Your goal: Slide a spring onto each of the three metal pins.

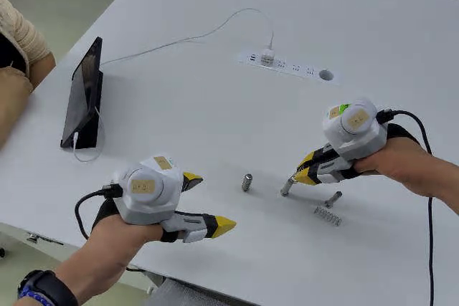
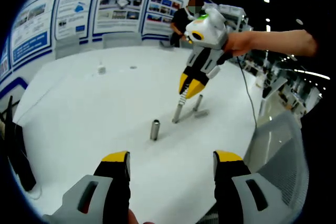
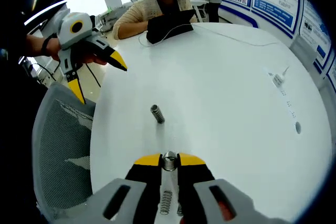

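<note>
My right gripper (image 1: pixel 302 175) (image 3: pixel 168 162) is shut on a small spring (image 3: pixel 168 161) (image 2: pixel 183 97), held at the top of a tilted metal pin (image 1: pixel 287 187) (image 2: pixel 178 113). To its left, an upright pin wearing a spring (image 1: pixel 247 182) (image 2: pixel 155 129) (image 3: pixel 157 114) stands on the white table (image 1: pixel 215 120). A third pin (image 1: pixel 333 199) (image 2: pixel 198 102) and a loose spring (image 1: pixel 327 216) (image 3: pixel 166 201) lie just right of the tilted pin. My left gripper (image 1: pixel 208 202) (image 2: pixel 171 158) is open with nothing between its jaws, near the table's front edge, left of the pins.
A tablet on a stand (image 1: pixel 84 94) sits at the table's left with a white cable. A power strip (image 1: pixel 283 64) and a round cable hole (image 1: pixel 326 74) lie at the back. A person's arm (image 1: pixel 18 41) rests at the far left. A mesh chair (image 3: pixel 63 145) is at the front edge.
</note>
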Demonstrator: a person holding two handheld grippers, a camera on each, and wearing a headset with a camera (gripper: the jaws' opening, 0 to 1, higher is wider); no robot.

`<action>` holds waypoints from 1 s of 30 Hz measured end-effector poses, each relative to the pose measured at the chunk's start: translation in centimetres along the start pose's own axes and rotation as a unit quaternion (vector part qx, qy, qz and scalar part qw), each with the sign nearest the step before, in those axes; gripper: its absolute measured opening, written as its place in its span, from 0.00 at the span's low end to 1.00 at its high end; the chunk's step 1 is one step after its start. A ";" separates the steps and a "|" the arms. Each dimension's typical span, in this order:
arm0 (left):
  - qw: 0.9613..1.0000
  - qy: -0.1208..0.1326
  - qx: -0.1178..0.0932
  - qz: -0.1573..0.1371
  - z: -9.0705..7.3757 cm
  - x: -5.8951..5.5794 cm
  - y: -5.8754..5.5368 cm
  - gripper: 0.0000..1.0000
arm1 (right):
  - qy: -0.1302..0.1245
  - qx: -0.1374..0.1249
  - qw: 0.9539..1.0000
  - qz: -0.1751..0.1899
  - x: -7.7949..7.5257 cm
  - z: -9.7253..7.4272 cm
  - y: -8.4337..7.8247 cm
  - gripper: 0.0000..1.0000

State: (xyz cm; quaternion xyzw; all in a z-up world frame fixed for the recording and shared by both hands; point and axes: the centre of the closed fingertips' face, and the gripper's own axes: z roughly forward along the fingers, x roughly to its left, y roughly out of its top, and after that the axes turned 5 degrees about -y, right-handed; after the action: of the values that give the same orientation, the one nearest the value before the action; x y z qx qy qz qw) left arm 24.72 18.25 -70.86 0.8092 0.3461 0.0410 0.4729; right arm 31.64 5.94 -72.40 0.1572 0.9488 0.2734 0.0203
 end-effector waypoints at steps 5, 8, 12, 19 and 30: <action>1.000 0.001 -0.001 -0.001 -0.1 0.1 0.0 0.65 | 0.002 0.002 1.000 -0.004 0.1 0.3 0.1 0.13; 1.000 0.002 -0.001 -0.001 -0.2 0.1 0.0 0.65 | 0.001 0.004 1.000 -0.007 0.1 0.5 0.1 0.13; 1.000 0.003 -0.001 -0.002 -0.3 0.2 -0.1 0.65 | 0.001 0.005 1.000 -0.010 -0.1 0.8 -0.1 0.13; 1.000 0.004 -0.003 -0.002 -0.4 0.3 0.0 0.65 | -0.001 0.014 1.000 -0.022 -0.2 1.5 -0.3 0.13; 1.000 0.007 -0.005 -0.003 -0.7 0.4 0.0 0.65 | -0.006 0.029 0.998 -0.051 -0.2 2.6 -0.8 0.13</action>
State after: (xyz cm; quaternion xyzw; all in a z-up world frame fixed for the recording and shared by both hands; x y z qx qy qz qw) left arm 24.81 18.99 -70.60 0.8059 0.3511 0.0467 0.4744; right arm 31.89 6.57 -75.08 0.1104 0.9629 0.2437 0.0352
